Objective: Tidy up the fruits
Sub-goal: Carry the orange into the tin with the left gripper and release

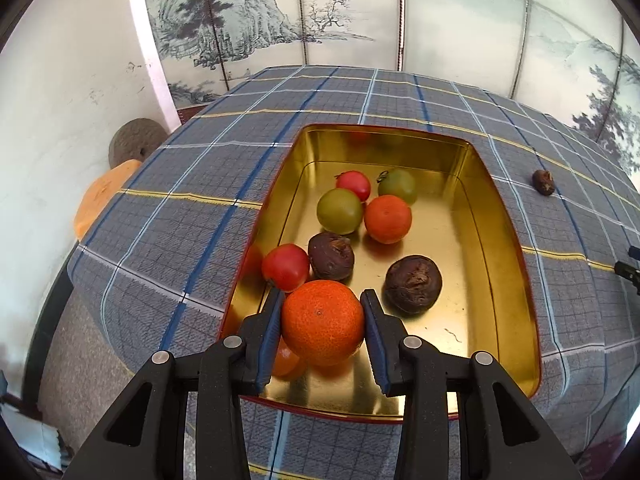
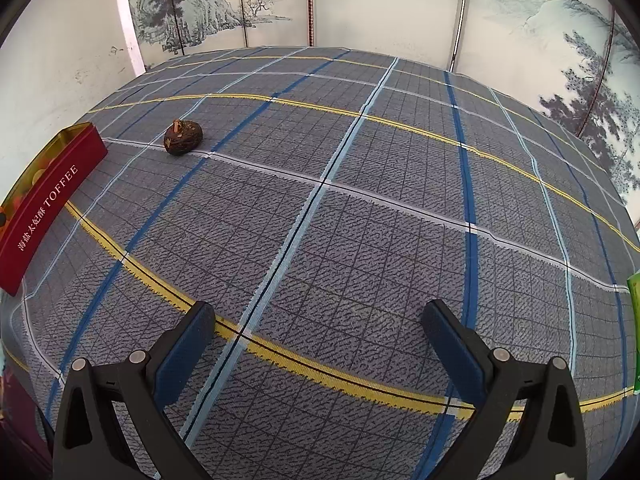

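While fruits crowd the tin (image 1: 496,216), one dark fruit (image 2: 183,137) lies outside.

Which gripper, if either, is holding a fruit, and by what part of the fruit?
The left gripper holds a tangerine over the gold tin, its pads pressing the fruit's two opposite sides. The right gripper is open and holds nothing.

Gold-lined tin (image 1: 496,216) on the bench holds seven loose fruits; an orange mandarin (image 1: 322,322) sits over its near edge; one dark fruit (image 2: 183,137) lies outside, beyond the tin's far right corner.
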`<state>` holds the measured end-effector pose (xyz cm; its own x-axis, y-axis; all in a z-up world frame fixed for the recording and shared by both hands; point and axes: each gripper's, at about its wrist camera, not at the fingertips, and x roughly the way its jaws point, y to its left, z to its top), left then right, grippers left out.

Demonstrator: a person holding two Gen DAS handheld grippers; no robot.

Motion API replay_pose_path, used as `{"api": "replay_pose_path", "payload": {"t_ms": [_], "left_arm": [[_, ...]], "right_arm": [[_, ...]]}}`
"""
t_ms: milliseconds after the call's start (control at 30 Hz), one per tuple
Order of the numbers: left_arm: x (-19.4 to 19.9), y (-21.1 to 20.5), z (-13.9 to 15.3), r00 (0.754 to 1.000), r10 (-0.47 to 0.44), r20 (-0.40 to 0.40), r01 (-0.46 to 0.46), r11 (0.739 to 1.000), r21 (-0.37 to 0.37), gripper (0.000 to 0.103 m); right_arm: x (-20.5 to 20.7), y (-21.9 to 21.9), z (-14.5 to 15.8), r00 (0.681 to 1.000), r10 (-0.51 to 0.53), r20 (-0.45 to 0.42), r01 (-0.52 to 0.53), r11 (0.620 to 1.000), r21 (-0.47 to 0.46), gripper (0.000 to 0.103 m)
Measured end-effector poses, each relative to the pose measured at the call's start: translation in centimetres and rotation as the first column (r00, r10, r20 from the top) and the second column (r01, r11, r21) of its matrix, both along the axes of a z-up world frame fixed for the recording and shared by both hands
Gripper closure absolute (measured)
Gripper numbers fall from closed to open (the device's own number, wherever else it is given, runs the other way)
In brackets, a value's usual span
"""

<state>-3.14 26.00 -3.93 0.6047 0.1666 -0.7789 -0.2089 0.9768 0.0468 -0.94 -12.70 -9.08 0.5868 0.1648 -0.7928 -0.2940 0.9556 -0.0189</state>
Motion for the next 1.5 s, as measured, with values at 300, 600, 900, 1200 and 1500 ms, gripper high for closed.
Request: {"api": "replay_pose_path", "payload": {"t_ms": [300,600,900,1200,1500], "left_arm": [[0.5,0.1,-0.5,1.0,-0.004,-0.006,0.004,1.0,-0.014,0.063],[1.6,-0.9,0.0,0.999,-0.031,0.013,0.031,0.999,0.012,0.063],[2.5,-1.4,0.1,0.999,-0.04,0.018,0.039,0.999,0.027,0.062],[3.0,-1.6,0.1,0.999,-0.045,0.023,0.044,0.998,0.044,0.062],[3.0,-1.6,0.9,0.999,-0.025,0.042,0.022,0.997,0.07,0.047]], "right_arm": [[0.0,0.0,0.0,1.0,0.0,0.001,0.0,1.0,0.0,0.0],[0.0,0.0,0.0,1.0,0.0,0.002,0.0,1.0,-0.001,0.0],[0.0,0.0,-0.1,1.0,0.0,0.003,0.0,1.0,-0.001,0.0],[-0.1,0.0,-0.1,1.0,0.0,0.004,0.0,1.0,-0.002,0.0],[-0.1,0.0,-0.1,1.0,-0.001,0.005,0.001,1.0,-0.002,0.0]]}}
